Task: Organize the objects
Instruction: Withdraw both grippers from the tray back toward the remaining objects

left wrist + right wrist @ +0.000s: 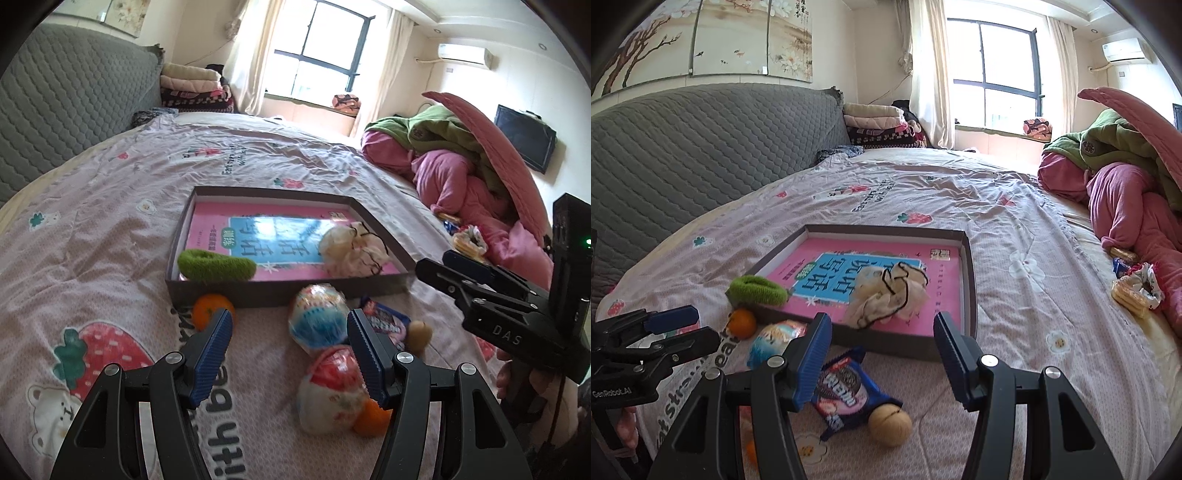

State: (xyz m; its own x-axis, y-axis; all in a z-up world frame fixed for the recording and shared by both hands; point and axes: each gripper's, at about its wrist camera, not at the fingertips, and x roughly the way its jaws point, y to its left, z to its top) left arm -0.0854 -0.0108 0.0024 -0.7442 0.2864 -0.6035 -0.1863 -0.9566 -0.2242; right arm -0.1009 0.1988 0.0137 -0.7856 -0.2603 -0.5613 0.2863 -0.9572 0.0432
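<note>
Left gripper (290, 341): jaws spread wide, blue ribbed pads clear of everything, nothing held. It hangs over the pink printed bedsheet (110, 229) just short of the tray. Between and beneath its fingers lie two wrapped snack packs: one blue-and-white plastic pack (317, 317), long axis running away from the gripper toward the tray, and one red-and-white pack (332, 391), nearer and rounder.

Right gripper (882, 354): jaws likewise well apart, empty. Below it a blue-and-pink foil biscuit packet (846, 391) lies flat, long axis slanting from near the tray wall down toward a tan round walnut (889, 424) that touches its lower end.

Oranges, small: two counted in the left view, one (210, 310) against the tray's front wall, one (371, 421) tucked beside the red-and-white pack.

Shallow dark-grey cardboard tray (971, 280): rectangular, long axis across the bed, a pink-and-blue book cover (820, 266) flat on its floor. A cream scrunchie with black trim (890, 295) lies inside. A fuzzy green hair band (757, 290) rests on the tray's front left corner, long axis along the front wall.

Further right, beside the pink bedding (1126, 206): more biscuits and another scrunchie, too small to count.
</note>
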